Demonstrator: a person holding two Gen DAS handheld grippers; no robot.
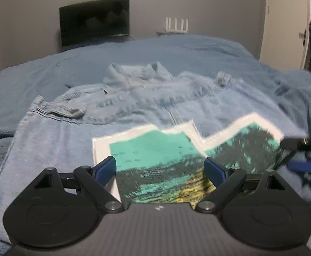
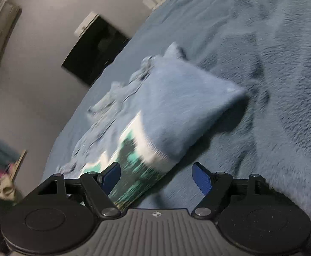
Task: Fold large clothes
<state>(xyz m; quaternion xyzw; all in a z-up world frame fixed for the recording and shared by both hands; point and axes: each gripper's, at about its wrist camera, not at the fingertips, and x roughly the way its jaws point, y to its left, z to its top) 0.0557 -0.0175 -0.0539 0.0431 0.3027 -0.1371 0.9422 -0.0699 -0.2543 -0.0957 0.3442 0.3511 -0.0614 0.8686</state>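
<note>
A light blue denim jacket (image 1: 134,98) lies spread on the blue bed, collar at the far end. It has a large white-edged patch (image 1: 155,149) printed in teal, dark green and yellow. My left gripper (image 1: 160,168) is open just above the patch, with nothing between its blue pads. My right gripper (image 2: 156,176) is open over the jacket's (image 2: 176,98) near edge, where the patch (image 2: 138,170) lies under its left finger. It also shows blurred at the right edge of the left wrist view (image 1: 302,153).
The blue fleece blanket (image 1: 176,49) covers the whole bed and is rumpled at the right (image 2: 283,85). A dark monitor (image 1: 94,21) stands against the grey wall behind the bed. A white door (image 1: 283,21) is at the far right.
</note>
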